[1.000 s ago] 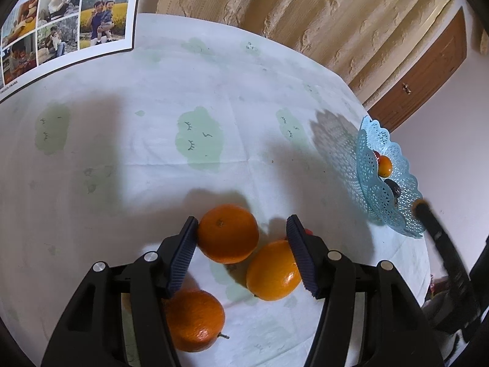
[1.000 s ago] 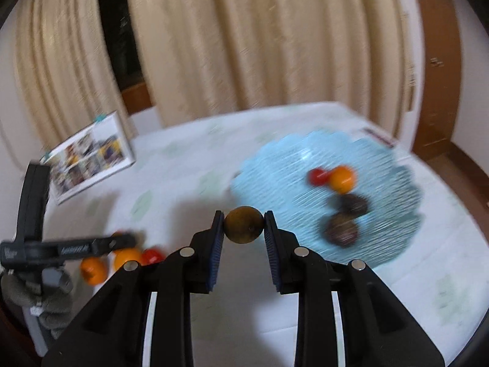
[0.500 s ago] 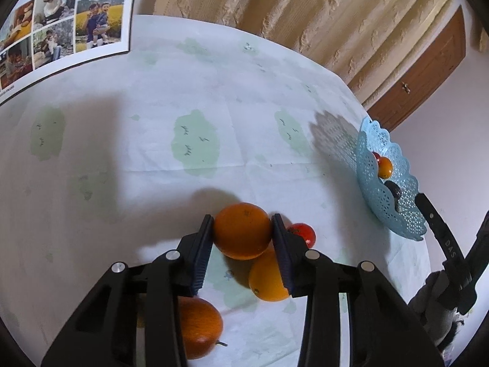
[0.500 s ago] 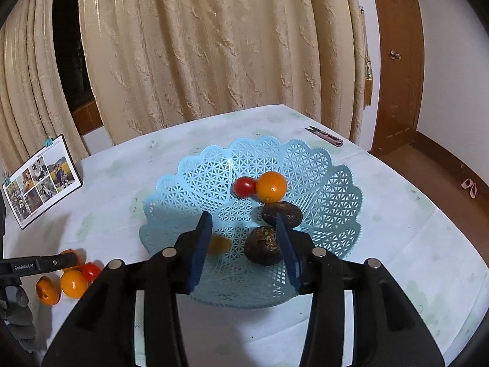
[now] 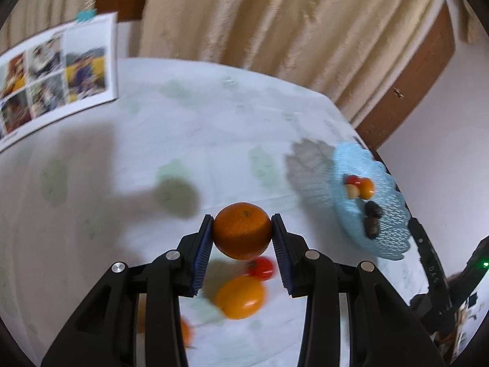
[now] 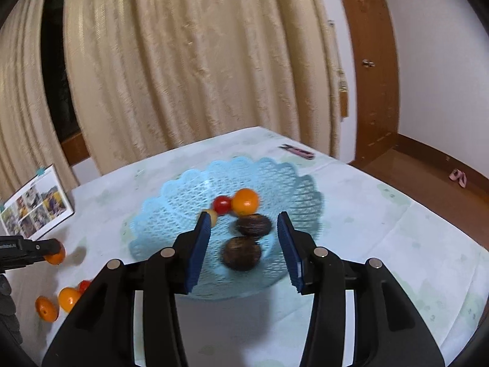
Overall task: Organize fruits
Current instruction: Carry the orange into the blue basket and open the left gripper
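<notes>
A table [image 5: 183, 140] under a pale cloth with faint green patches fills the middle of both views, with cream curtains [image 6: 189, 61] hanging behind it across the top. In the right wrist view a light blue lattice basket [image 6: 284, 177] sits at centre frame; in the left wrist view it lies at the right edge. Inside it lie two dark fruits [image 6: 242, 252], a small orange fruit [image 6: 244, 202], a red tomato [image 6: 221, 204] touching it, and a yellowish fruit partly hidden behind the left pad. The right gripper [image 6: 244, 244] hangs over the basket, its jaws opening with nothing pressed between them. A photo sheet [image 5: 55, 70] stands at upper left. At lower centre, the left gripper [image 5: 242, 244] pinches an orange [image 5: 242, 230] between its blue pads, clear of the cloth. Below it on the table lie a second orange [image 5: 240, 296] and a red tomato [image 5: 261, 267], blurred, plus another orange [image 5: 185, 331] behind the left finger.
</notes>
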`<state>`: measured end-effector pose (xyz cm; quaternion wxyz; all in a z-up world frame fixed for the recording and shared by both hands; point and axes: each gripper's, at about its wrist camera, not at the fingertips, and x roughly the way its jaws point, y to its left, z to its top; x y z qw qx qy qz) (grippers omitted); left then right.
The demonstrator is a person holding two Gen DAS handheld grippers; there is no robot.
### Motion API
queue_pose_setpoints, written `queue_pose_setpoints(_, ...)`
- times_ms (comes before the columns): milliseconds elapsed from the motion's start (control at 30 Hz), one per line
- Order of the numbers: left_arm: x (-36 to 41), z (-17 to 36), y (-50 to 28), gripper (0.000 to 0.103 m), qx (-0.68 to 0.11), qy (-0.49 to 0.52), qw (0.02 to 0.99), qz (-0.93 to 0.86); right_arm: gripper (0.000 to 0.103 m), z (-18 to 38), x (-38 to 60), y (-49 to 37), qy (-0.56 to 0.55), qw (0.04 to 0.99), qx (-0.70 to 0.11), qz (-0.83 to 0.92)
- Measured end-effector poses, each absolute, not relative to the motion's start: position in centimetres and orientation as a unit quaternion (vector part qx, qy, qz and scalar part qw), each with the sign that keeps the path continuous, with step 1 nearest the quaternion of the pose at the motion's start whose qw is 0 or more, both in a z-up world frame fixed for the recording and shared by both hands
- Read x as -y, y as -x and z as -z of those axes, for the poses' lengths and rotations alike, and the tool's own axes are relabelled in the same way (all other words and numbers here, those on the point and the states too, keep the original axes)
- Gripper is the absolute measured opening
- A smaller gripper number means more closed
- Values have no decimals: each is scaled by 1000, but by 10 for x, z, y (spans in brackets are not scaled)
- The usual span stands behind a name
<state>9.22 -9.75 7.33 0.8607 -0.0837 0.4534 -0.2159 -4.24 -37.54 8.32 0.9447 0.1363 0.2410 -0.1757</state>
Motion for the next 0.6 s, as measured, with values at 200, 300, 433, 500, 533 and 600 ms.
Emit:
queue_pose_setpoints(200, 165, -89, -85, 39, -439, 46, 856, 268, 51, -80, 390, 54, -160, 939, -227, 205)
queue_pose_setpoints(300, 194, -94, -82, 39, -434, 30, 853, 289, 59, -79, 394, 58, -167, 937, -220, 212)
queue_pose_setpoints(433, 230, -94, -78, 39, -427, 11, 850, 308, 60, -78, 401, 60, -182, 932, -218, 223)
queue_pose_setpoints(500, 245, -91, -77, 39, -427, 2, 848, 315, 60, -78, 404, 62, -189, 931, -215, 228)
queue_pose_setpoints(533, 249, -90, -75, 39, -428, 0, 846, 318, 60, -78, 405, 63, -192, 930, -214, 230)
queue_pose_setpoints(600, 262, -86, -74, 39, -430, -7, 842, 325, 60, -78, 408, 65, -199, 928, -212, 234)
